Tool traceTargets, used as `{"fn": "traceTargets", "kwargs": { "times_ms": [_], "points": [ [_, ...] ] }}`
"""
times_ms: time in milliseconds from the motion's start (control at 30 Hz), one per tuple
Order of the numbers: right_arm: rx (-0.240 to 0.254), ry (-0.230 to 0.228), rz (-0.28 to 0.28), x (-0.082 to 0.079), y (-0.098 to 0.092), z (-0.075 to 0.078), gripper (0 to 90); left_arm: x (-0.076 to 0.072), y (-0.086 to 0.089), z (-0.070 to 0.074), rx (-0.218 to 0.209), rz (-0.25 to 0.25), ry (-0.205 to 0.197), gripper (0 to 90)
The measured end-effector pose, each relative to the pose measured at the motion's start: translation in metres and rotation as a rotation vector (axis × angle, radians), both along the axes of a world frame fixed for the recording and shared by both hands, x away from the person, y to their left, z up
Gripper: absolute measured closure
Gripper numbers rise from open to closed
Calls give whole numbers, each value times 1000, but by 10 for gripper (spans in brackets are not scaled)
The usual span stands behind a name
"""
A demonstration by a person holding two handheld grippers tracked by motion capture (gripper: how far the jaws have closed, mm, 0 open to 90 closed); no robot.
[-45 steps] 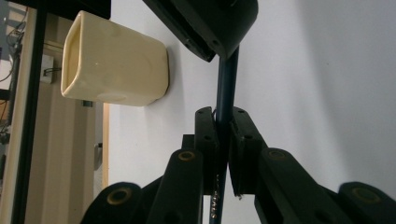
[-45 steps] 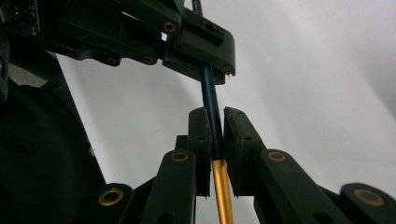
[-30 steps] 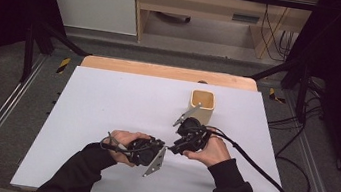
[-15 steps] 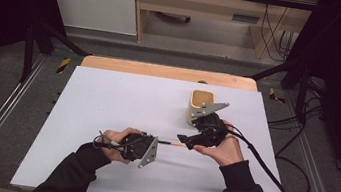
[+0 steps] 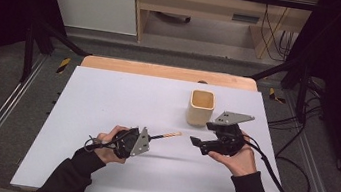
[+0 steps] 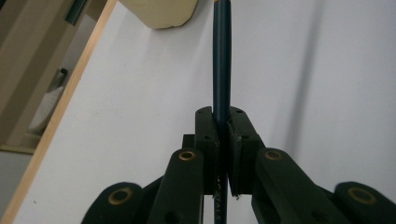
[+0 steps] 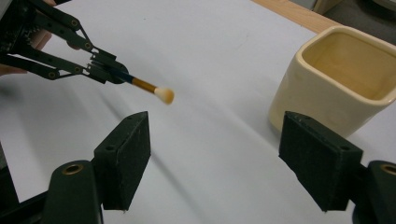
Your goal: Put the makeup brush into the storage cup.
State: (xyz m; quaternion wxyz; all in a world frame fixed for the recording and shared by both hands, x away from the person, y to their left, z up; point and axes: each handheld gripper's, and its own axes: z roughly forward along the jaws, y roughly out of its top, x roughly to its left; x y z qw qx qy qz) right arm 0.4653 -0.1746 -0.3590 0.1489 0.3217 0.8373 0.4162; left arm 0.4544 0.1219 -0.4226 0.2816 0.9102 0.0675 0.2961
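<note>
Left gripper (image 5: 148,138) at lower centre-left of the high view, fingers (image 6: 208,140) clamped on a small paintbrush (image 5: 165,135). Dark blue handle running straight up the left gripper view; orange ferrule and pale tip pointing toward the frame's right in the high view, held above the white worktop (image 5: 107,97). Right gripper (image 5: 195,143) at lower centre-right, fingers (image 7: 126,154) spread wide apart with nothing between them, aimed left toward the brush tip. Cream square ceramic cup (image 5: 201,108) upright on the worktop just above the right gripper, at upper right in the right gripper view, inside bare as far as visible.
</note>
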Motion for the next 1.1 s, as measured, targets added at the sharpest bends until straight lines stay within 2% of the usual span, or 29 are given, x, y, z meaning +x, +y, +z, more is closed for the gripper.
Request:
{"fn": "traceTargets", "kwargs": {
  "times_ms": [100, 167, 300, 400, 500, 600, 667, 733, 967, 1100],
  "points": [
    [24, -8, -15, -4, -1, -5, 244, 0, 3, -1, -38, 41, 21, 836],
    [58, -6, -21, -7, 0, -9, 233, -1, 6, -3, -65, 69, 34, 836],
    [78, -11, -35, -9, 3, -15, 209, -3, 12, -5, -134, 128, 59, 836],
    [93, -18, -47, -10, 5, -19, 194, -4, 16, -7, -201, 169, 79, 836],
    [133, -24, -61, -10, 7, -22, 189, -5, 19, -8, -248, 199, 93, 836],
    [152, -25, -63, -11, 9, -24, 177, -6, 21, -10, -309, 235, 110, 836],
    [166, -31, -70, -11, 10, -25, 182, -6, 23, -8, -325, 253, 113, 836],
    [184, -36, -76, -11, 13, -27, 172, -7, 23, -8, -381, 274, 122, 836],
    [228, -29, -66, -11, 20, -33, 194, -11, 27, -9, -443, 333, 121, 836],
    [262, -27, -66, -10, 22, -34, 197, -13, 27, -10, -483, 355, 142, 836]
  ]
}}
